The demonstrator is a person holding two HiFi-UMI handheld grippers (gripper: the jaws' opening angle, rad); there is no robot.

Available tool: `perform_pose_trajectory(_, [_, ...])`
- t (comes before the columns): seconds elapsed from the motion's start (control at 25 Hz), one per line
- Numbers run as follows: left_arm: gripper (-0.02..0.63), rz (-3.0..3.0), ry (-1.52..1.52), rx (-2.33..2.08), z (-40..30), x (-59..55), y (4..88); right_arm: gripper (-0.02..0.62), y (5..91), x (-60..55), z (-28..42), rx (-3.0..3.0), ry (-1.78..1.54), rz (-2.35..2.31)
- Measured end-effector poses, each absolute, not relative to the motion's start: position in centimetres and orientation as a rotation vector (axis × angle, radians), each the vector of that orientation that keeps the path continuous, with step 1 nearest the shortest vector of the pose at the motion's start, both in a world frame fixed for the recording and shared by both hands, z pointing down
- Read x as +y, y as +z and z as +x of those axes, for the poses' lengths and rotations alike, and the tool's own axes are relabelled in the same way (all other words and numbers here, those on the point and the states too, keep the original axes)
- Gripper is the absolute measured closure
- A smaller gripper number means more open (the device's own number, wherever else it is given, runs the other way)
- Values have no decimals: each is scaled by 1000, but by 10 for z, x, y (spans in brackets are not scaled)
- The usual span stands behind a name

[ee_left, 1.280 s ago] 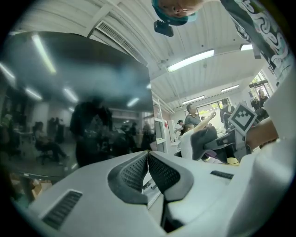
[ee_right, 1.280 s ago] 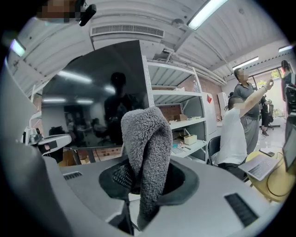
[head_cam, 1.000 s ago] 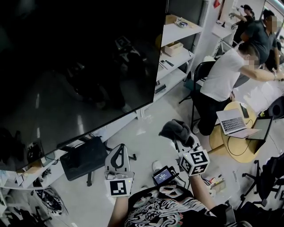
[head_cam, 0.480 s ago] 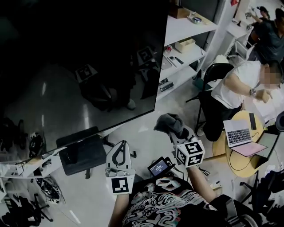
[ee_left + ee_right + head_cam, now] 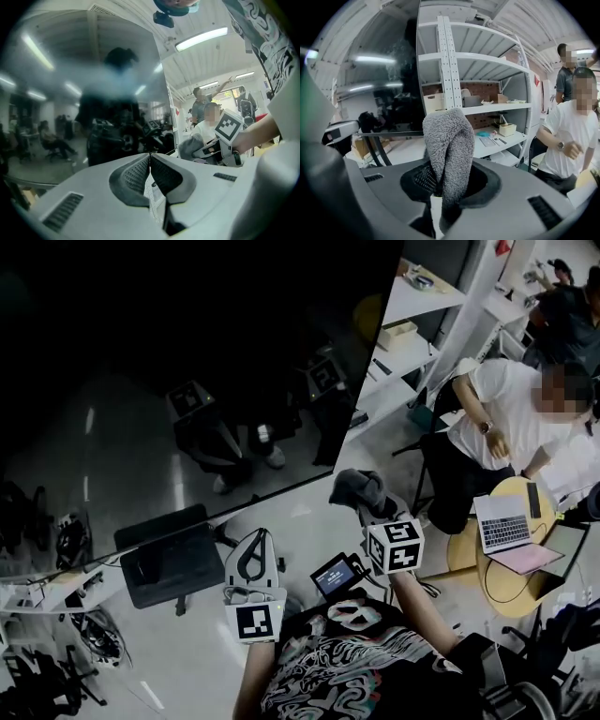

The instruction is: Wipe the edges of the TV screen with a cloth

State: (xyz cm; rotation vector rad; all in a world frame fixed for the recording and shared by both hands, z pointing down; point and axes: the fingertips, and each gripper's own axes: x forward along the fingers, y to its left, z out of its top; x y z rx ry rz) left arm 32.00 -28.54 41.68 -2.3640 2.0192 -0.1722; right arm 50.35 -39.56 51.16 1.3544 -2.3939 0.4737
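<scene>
The TV screen (image 5: 169,362) is a big dark panel filling the upper left of the head view, with its lower right corner near the middle. My right gripper (image 5: 367,505) is shut on a grey fluffy cloth (image 5: 359,487), just right of and below that corner. In the right gripper view the cloth (image 5: 449,140) sticks up from the jaws, and the TV (image 5: 386,89) lies ahead to the left. My left gripper (image 5: 254,542) hangs below the screen's bottom edge, shut and empty. Its jaws (image 5: 150,158) meet in front of the TV (image 5: 84,93).
White shelving (image 5: 412,306) stands right of the TV. A seated person in a white shirt (image 5: 497,418) is beside a round table (image 5: 511,582) with a laptop (image 5: 504,521). A black chair (image 5: 173,563) sits under the screen. A small lit device (image 5: 336,575) hangs at my chest.
The right gripper with the cloth has come up closer to the TV's lower right corner. The view has shifted, and the left gripper has hardly moved.
</scene>
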Motion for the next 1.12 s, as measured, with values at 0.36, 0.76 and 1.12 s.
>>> perform_pose_trajectory(0.36, [588,-2339,-169,2076,304,-280,411,459,508,-403,478,-2404,452,1280])
perform_pose_trajectory(0.76, [588,-2322,-158,2109,301,-270,416,459,495,-408,454,-2462,385,1220])
perform_pose_trajectory(1.12, [588,-2305,-159,2138,298,-265,420,459,488,-411,440,-2505,363,1167])
